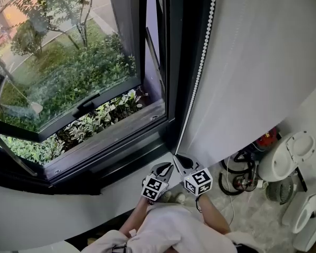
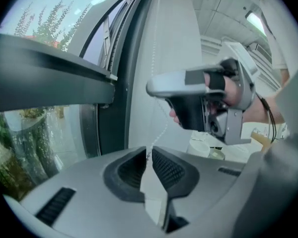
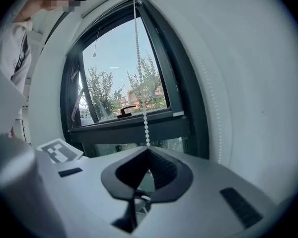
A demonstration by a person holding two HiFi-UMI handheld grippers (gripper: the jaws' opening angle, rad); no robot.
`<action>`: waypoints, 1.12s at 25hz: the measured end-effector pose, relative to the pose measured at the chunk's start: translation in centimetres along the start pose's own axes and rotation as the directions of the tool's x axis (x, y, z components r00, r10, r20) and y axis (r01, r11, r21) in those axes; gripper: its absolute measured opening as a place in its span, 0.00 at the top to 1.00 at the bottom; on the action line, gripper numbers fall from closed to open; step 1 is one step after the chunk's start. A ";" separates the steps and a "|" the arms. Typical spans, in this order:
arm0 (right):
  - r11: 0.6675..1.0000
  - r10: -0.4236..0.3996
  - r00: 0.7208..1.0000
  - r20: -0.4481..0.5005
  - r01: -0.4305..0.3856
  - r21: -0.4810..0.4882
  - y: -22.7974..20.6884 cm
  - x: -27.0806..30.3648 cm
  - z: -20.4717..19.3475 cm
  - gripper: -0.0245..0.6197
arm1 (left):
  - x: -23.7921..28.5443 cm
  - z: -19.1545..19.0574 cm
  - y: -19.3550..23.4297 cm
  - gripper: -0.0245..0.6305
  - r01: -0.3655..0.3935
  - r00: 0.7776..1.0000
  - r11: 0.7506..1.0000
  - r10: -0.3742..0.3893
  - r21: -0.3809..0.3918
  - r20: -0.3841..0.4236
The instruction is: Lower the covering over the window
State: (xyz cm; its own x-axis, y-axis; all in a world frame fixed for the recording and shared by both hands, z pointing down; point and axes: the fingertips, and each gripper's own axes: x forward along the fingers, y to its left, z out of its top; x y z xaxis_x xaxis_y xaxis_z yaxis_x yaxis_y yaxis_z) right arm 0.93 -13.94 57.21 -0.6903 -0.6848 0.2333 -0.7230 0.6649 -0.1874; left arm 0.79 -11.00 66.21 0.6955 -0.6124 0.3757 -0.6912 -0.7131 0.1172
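Right gripper [image 3: 148,149] clamps bead chain [image 3: 140,73] beside window frame [image 3: 181,98]; left gripper [image 2: 149,151] slightly apart around it.

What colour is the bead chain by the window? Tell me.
White. The bead chain shows best in the right gripper view.

no legible txt, labels, brands or nos anywhere

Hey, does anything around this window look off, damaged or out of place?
Nothing looks damaged or spilled. The one thing worth noting is that the window sash stands tilted open outward. The bead chain hangs straight beside the frame, without tangles.
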 end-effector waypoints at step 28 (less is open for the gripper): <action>1.000 0.004 1.000 0.006 -0.004 0.008 0.2 -0.6 -0.2 0.97 | -8.5 28.7 -1.9 0.82 0.035 0.915 0.969 -0.129 0.243 0.383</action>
State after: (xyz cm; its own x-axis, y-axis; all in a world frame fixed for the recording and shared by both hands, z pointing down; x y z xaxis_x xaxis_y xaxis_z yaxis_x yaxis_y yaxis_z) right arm 1.22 -13.37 57.19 -0.6933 -0.6840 0.2268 -0.7204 0.6654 -0.1956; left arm 1.86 -14.23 36.42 0.8007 -0.5985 -0.0234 -0.5977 -0.7959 -0.0964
